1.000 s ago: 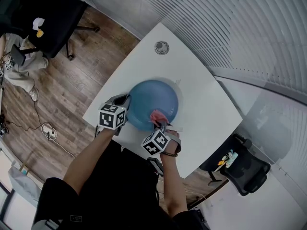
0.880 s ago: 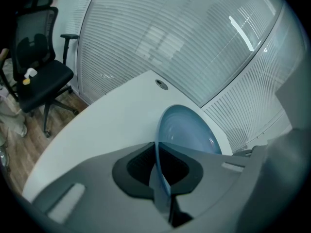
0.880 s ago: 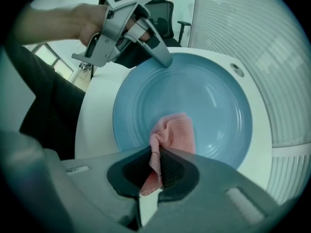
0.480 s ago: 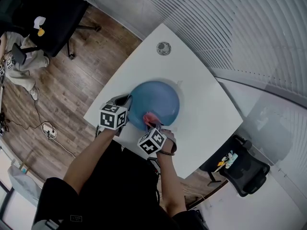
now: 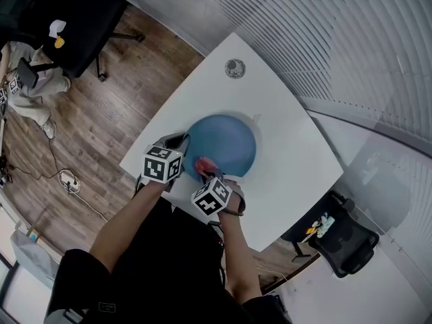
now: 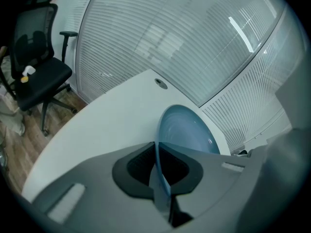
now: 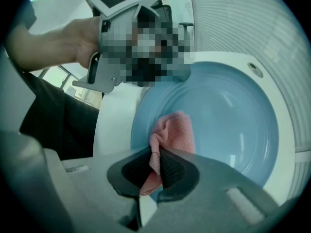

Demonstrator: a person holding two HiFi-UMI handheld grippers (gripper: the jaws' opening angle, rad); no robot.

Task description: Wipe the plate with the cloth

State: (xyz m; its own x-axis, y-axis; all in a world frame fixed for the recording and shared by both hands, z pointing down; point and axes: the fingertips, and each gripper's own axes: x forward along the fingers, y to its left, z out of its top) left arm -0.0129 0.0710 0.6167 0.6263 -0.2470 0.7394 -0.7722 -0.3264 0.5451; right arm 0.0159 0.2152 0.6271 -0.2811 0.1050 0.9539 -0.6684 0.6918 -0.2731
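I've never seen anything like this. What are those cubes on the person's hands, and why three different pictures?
There is no robot here: a person works two hand-held tools, grippers with two fingers each. The patterned cubes are part of those tools. One picture comes from a camera on the person's head, looking down; the other two come from cameras riding on each gripper. On the white table sits a blue plate. The left gripper has its fingers shut on the plate's rim, apparently steadying it. The right gripper is shut on a pink cloth, which lies against the plate's inside.
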